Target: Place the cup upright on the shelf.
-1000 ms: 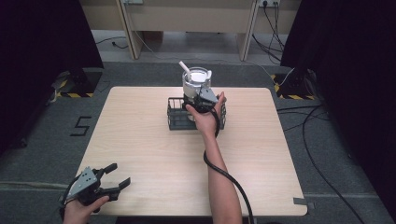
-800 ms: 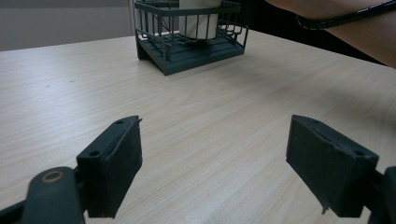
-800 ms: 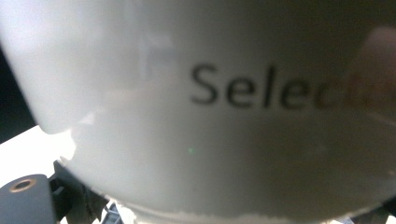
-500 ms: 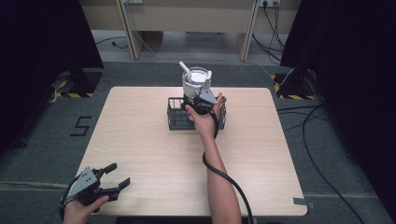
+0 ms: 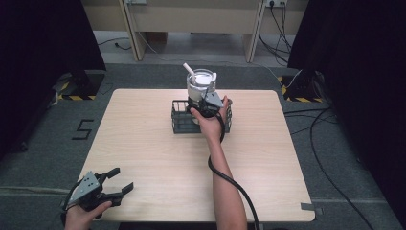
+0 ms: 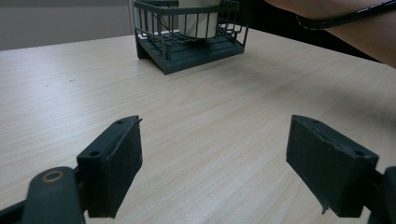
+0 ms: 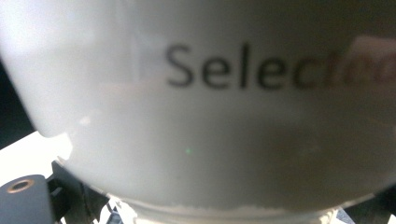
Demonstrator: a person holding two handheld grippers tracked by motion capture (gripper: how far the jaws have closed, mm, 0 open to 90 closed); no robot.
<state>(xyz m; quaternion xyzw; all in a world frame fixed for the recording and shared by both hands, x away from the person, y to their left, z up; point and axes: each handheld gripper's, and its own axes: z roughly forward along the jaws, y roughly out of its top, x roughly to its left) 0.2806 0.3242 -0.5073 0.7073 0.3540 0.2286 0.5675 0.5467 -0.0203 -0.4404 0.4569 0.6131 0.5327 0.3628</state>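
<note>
Your left gripper (image 5: 111, 186) rests idle at the near-left corner of the pale wooden surface (image 5: 143, 143), jaws apart and empty. Your right gripper (image 5: 207, 101) presses against the white cylindrical container (image 5: 200, 82) standing in the dark wire basket (image 5: 182, 120); its jaw state cannot be told.

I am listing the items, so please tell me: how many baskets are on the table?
1. The wire basket stands at the far middle of the table, with a white container in it. Nothing suggests another.
</note>
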